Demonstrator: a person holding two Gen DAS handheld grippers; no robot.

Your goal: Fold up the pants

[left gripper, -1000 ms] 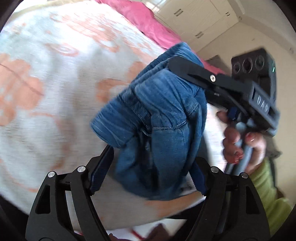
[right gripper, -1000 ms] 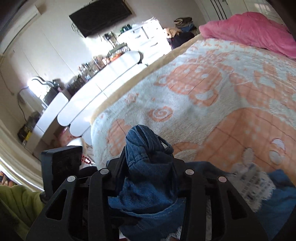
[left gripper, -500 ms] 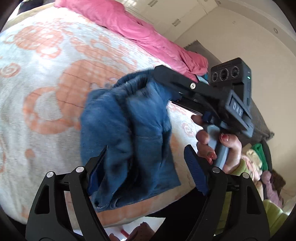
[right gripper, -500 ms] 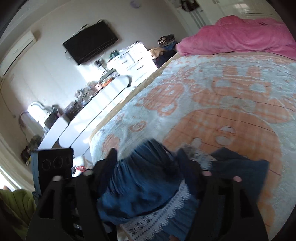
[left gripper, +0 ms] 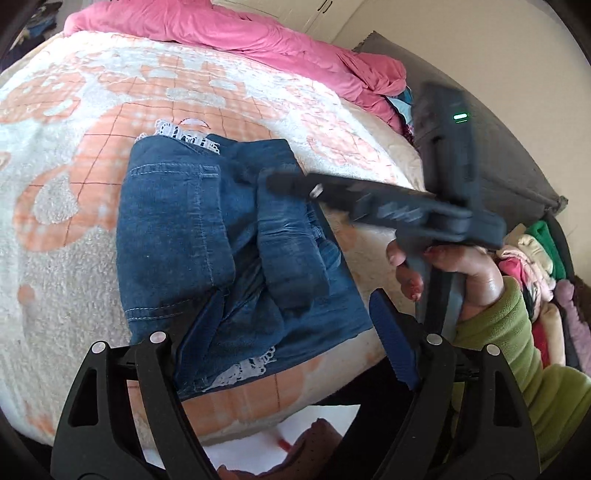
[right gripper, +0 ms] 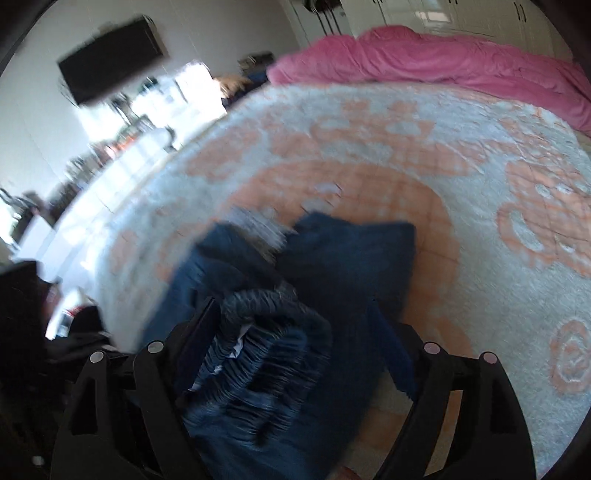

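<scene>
- Pants: blue denim, bunched in a rough fold on the bed, near its front edge; white lace trim shows at the far end and at the near hem.
- Bed cover is white with orange pattern; pink blanket lies across the bed's far side, well apart from the pants.
- Left hand-held gripper: jaws wide apart, just above the near part of the pants; left blue pad touches or overlaps the denim, right pad is off the pants' right edge. Nothing pinched between them.
- Right hand-held gripper: reaches in from the right over the pants, tip on the middle fold. Seen side-on and blurred here.
- In the right wrist view the right hand-held gripper has its jaws spread, with a gathered elastic waistband bulging between them; not squeezed. View is motion-blurred.
- Hand in a green sleeve holds the right gripper's handle, right of the pants.
</scene>
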